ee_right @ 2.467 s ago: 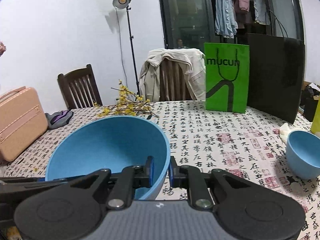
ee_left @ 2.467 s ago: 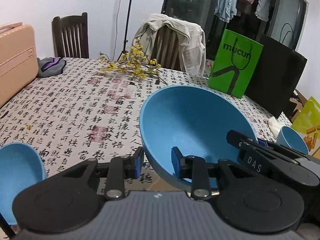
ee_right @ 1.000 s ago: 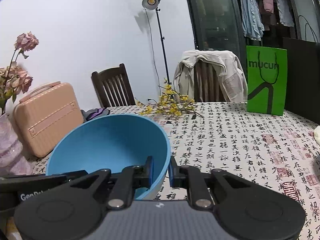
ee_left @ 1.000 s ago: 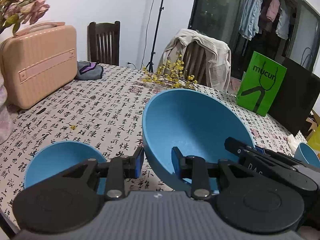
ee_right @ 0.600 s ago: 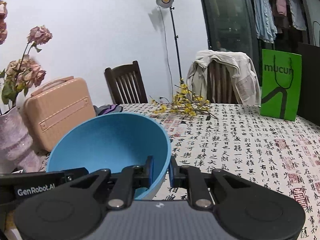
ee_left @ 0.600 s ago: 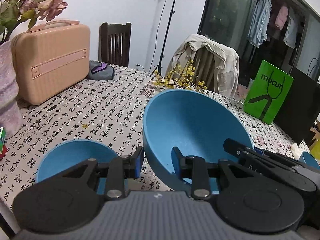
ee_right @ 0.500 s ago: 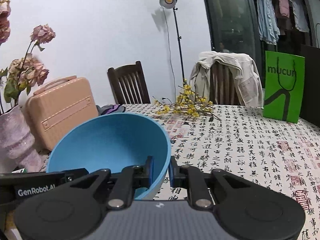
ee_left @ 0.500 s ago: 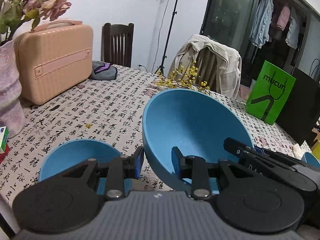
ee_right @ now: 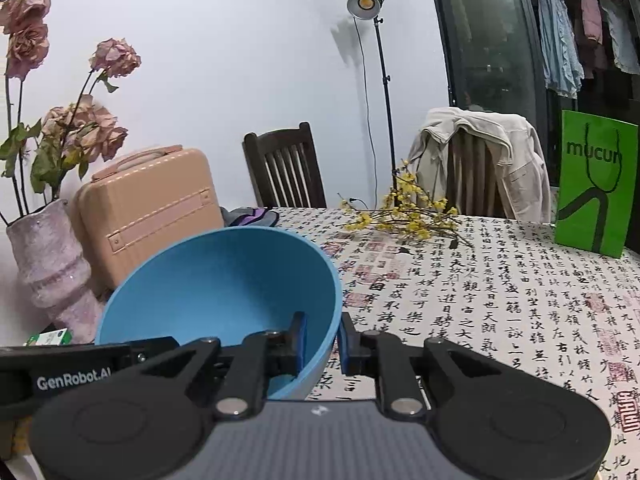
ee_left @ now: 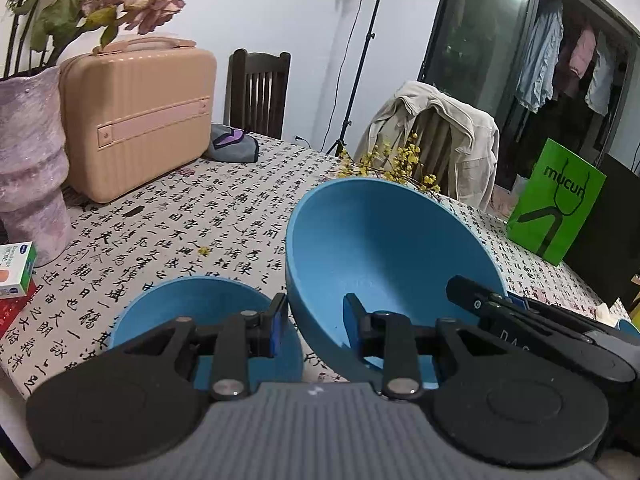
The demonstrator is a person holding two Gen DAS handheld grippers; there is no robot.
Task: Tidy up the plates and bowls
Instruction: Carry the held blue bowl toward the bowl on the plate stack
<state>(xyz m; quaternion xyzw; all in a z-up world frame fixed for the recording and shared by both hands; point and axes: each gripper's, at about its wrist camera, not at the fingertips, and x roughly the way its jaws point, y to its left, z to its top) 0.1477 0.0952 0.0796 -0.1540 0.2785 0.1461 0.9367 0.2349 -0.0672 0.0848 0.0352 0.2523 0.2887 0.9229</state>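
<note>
A large blue bowl [ee_left: 384, 240] hangs tilted above the table, held at its near rim from both sides. My left gripper [ee_left: 314, 326] is shut on the bowl's left wall, one pad inside and one outside. On the right wall my right gripper [ee_right: 322, 340] is shut the same way; the large bowl [ee_right: 224, 284] fills the view's lower left. A smaller blue bowl [ee_left: 192, 308] stands on the table just under the left gripper's left finger, beside the large bowl. Another blue bowl [ee_left: 630, 325] peeks in at the far right edge.
On the calligraphy tablecloth [ee_left: 192, 216] stand a pink suitcase [ee_left: 136, 116], a mauve vase [ee_left: 30, 160] of dried roses, a small box [ee_left: 16, 268], a yellow flower sprig [ee_right: 404, 212] and a green bag [ee_left: 556, 200]. Chairs [ee_right: 286, 168] and a lamp stand line the far side.
Both grippers have carried the large bowl leftward over the table. The small bowl now lies under the left gripper, and the vase and box have come into view. Both grips are unchanged.
</note>
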